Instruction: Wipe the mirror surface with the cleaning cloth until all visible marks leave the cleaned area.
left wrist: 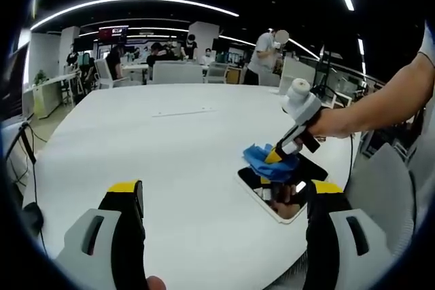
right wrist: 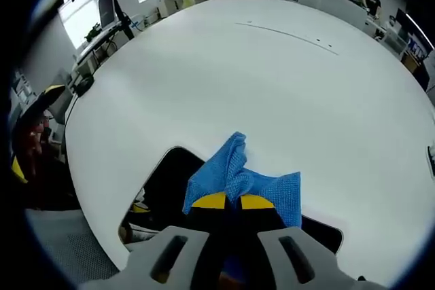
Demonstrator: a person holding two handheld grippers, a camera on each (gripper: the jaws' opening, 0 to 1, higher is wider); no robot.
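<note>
No brand, label or writing can be read on anything here.

In the left gripper view, the left gripper [left wrist: 221,202] hovers above a large round white table [left wrist: 170,147], its two black jaws with yellow tips wide apart and holding nothing. Beyond them, near the table's right edge, a person's bare forearm [left wrist: 380,103] reaches in from the right, the hand [left wrist: 325,123] wrapped around the white and black handle of the right gripper [left wrist: 275,156]. That gripper slants down and to the left, its yellow tips pressing a crumpled blue cleaning cloth [left wrist: 262,162] onto a rectangular white-framed mirror [left wrist: 282,191] lying flat on the table close to that edge. The cloth covers the mirror's far corner; the rest of the glass shows dark reflections. Whether marks remain on it is too small to tell.

In the right gripper view, the right gripper [right wrist: 228,202] has its yellow-tipped jaws close together, clamped on the blue cloth [right wrist: 234,178], which bunches up ahead of the tips and spreads to the right. Under it the mirror [right wrist: 163,181] looks dark, resting near the table's [right wrist: 272,86] near edge. Desks, chairs and people stand in the office beyond.
</note>
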